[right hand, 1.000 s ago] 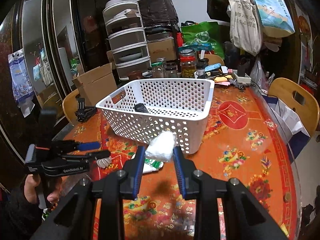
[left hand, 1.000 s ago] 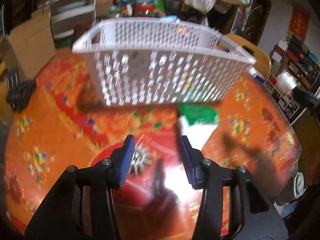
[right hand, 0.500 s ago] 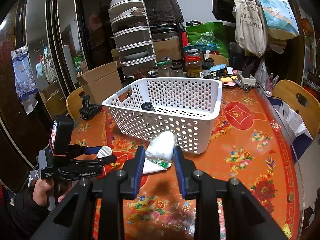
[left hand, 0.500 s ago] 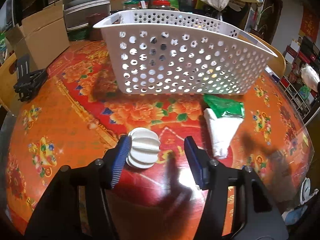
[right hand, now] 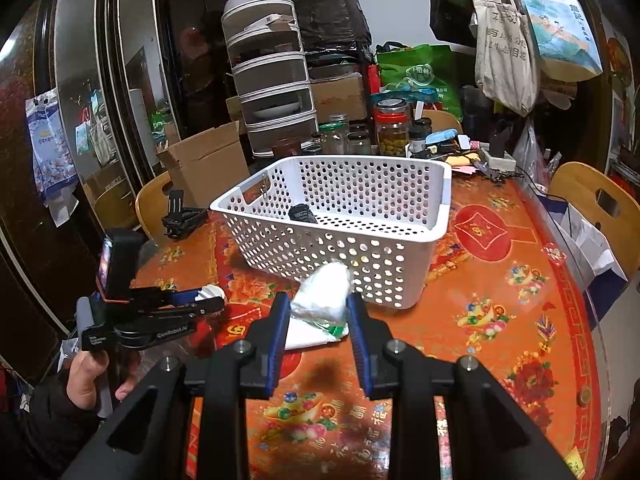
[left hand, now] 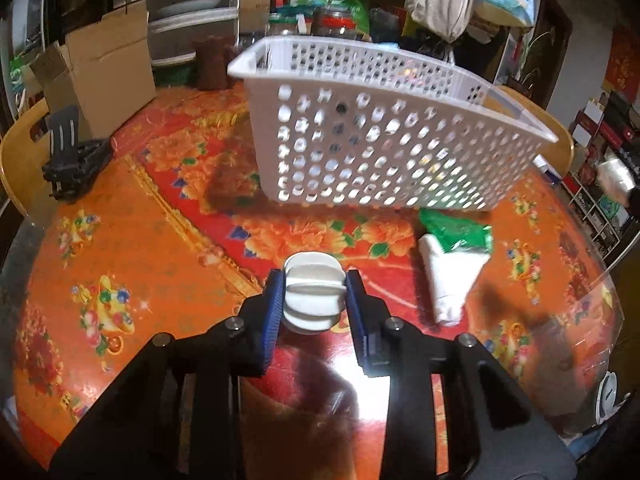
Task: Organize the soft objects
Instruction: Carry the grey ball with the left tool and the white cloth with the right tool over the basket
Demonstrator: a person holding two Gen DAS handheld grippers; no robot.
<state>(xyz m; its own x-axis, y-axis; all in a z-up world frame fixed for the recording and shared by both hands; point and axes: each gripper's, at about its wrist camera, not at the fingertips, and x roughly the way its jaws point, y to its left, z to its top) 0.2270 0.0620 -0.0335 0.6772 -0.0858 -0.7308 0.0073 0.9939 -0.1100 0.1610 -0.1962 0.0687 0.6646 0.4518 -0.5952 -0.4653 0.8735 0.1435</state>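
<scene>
On the orange floral tablecloth (left hand: pixel 132 248), in front of the white perforated basket (left hand: pixel 372 148), the left gripper (left hand: pixel 315 294) has closed since half a second ago: its blue pads, then spread wide around the white ribbed ball (left hand: pixel 313 298), now press both its sides. The right gripper (right hand: pixel 318 312) remains clamped on a crinkly white plastic packet (right hand: pixel 326 294), held above the table just before the basket's near wall. A green-and-white pack (left hand: pixel 452 264) lies beside the basket.
</scene>
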